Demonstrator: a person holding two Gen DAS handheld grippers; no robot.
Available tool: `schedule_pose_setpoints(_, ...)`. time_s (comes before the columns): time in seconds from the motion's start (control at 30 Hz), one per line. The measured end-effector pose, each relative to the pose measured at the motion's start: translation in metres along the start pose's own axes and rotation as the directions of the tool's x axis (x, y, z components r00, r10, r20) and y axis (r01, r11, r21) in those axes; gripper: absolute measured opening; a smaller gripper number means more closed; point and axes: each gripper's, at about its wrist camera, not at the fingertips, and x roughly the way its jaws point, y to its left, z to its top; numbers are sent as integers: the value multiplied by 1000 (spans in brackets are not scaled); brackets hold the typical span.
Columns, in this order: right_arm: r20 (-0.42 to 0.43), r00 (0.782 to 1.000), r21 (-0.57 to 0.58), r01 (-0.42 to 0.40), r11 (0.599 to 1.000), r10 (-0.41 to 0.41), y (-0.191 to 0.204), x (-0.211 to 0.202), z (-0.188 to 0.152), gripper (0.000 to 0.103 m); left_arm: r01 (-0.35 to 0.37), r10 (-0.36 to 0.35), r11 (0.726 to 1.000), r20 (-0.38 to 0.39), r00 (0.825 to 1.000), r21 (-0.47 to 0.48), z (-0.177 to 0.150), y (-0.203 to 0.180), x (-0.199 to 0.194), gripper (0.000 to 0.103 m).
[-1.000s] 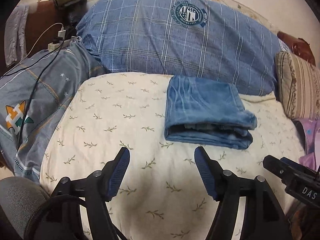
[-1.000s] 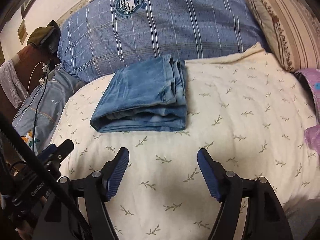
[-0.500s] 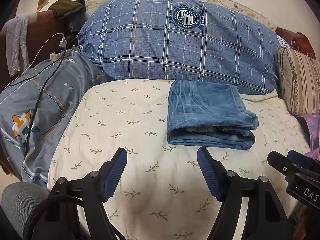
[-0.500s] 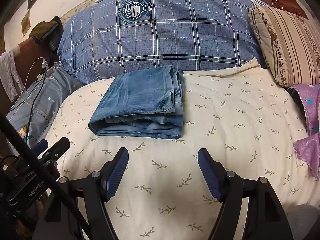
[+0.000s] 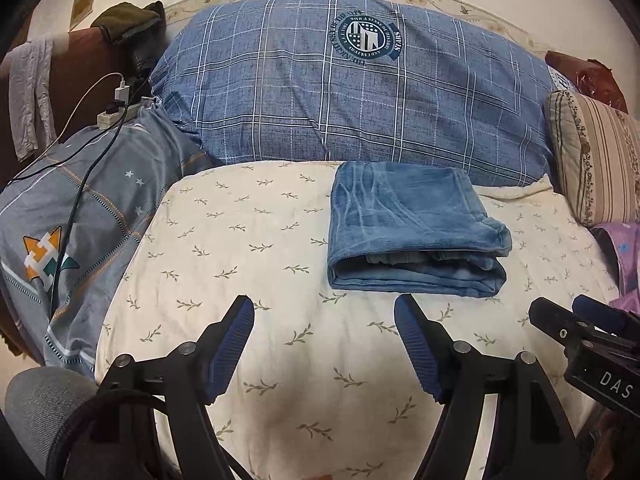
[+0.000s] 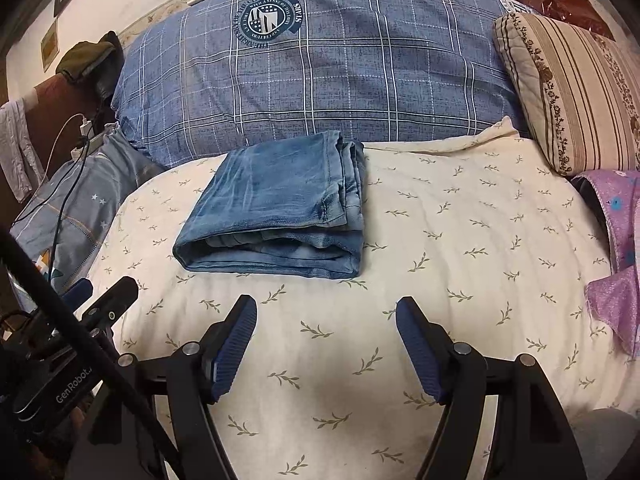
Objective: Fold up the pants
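Observation:
Blue denim pants (image 5: 412, 228) lie folded into a compact stack on the cream leaf-print bedspread (image 5: 256, 264); they also show in the right wrist view (image 6: 280, 208). My left gripper (image 5: 324, 312) is open and empty, hovering above the bedspread a short way in front of the pants. My right gripper (image 6: 326, 312) is open and empty, also in front of the pants and apart from them. The right gripper's body (image 5: 588, 344) shows at the left view's right edge, and the left gripper's body (image 6: 80, 328) at the right view's left edge.
A big blue plaid pillow (image 5: 352, 92) lies behind the pants. A striped cushion (image 6: 572, 92) and purple cloth (image 6: 616, 264) are at the right. A grey quilt (image 5: 80, 216) with a power strip and cables (image 5: 116, 112) is at the left.
Both grippers have drawn back from the folded pants and tilted up a little, so more of the pillow and wall shows. The pants have not moved.

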Motion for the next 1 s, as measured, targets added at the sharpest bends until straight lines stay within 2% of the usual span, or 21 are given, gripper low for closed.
schedule_pose_setpoints(1.0, 3, 1000, -3, 9, 1000, -9, -2, 0, 1, 75, -25, 25, 999, 26, 999, 28, -2, -3, -3, 73)
